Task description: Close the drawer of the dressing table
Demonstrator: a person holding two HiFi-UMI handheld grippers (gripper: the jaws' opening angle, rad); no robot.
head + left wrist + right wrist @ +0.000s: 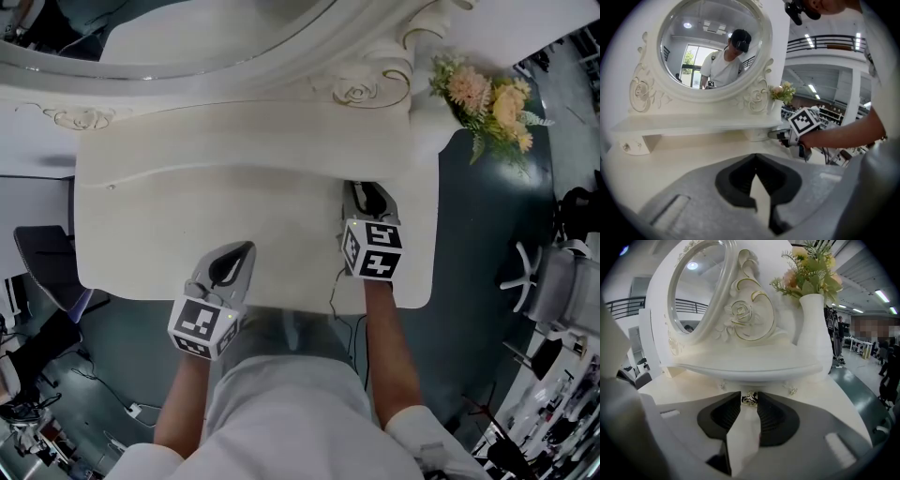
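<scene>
**Hazards.** The dressing table carries a raised shelf along its far side. The drawer sits beneath this shelf, toward the right. Its front is in shadow, so how far it stands out cannot be told.

- A skewed push could jam the drawer in its opening.
- A hard shove could shake the vase of flowers on the right end of the shelf, and it may tip.
- The right gripper has its jaws narrow, pinched on the small metal drawer knob. The rounded knob could slip free if the grip is off-centre.
- The left gripper hovers over the near edge with its jaws together, holding nothing. It gives no bracing.

**Surroundings.** The room is a large hall with a dark green floor and office chairs to the right. The tabletop is cream-white, smooth and bare.
</scene>
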